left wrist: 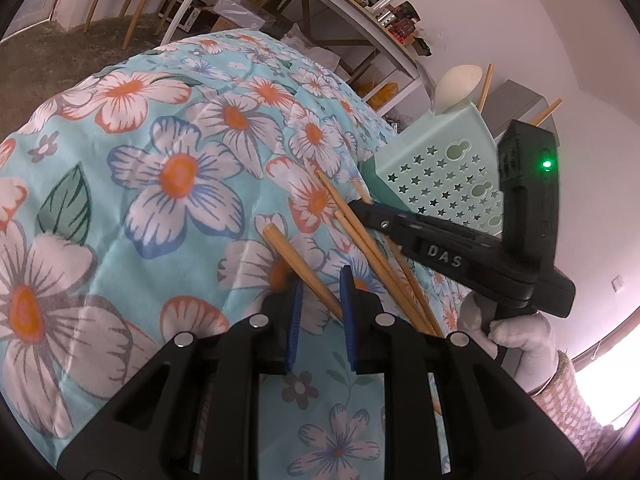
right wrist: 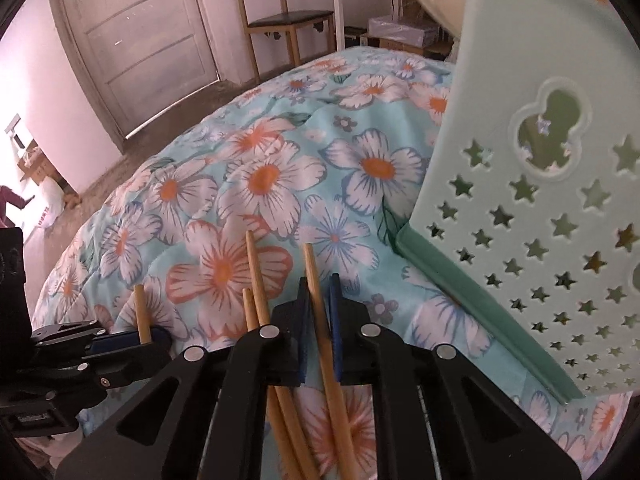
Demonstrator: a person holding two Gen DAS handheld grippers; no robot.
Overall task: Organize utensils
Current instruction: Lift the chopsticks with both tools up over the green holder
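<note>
Chopsticks (right wrist: 320, 320) lie on the floral bed quilt (right wrist: 260, 184) just left of the star-pierced caddy (right wrist: 540, 208), long axes pointing away; right tool (right wrist: 319, 332) is clenched on one, left tool (left wrist: 319, 312) grips another.

Pinching one chopstick (right wrist: 320, 320) between right gripper (right wrist: 319, 312) pads, above floral quilt (right wrist: 260, 184). Standing at three o'clock: mint star-cut holder (right wrist: 540, 220). Gripping another chopstick (right wrist: 142, 316) at nine o'clock: left gripper (right wrist: 132, 338).

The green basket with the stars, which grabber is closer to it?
Right. The right gripper, shut on a chopstick, sits just beside the green basket. The left gripper, holding another chopstick, is farther off.
</note>
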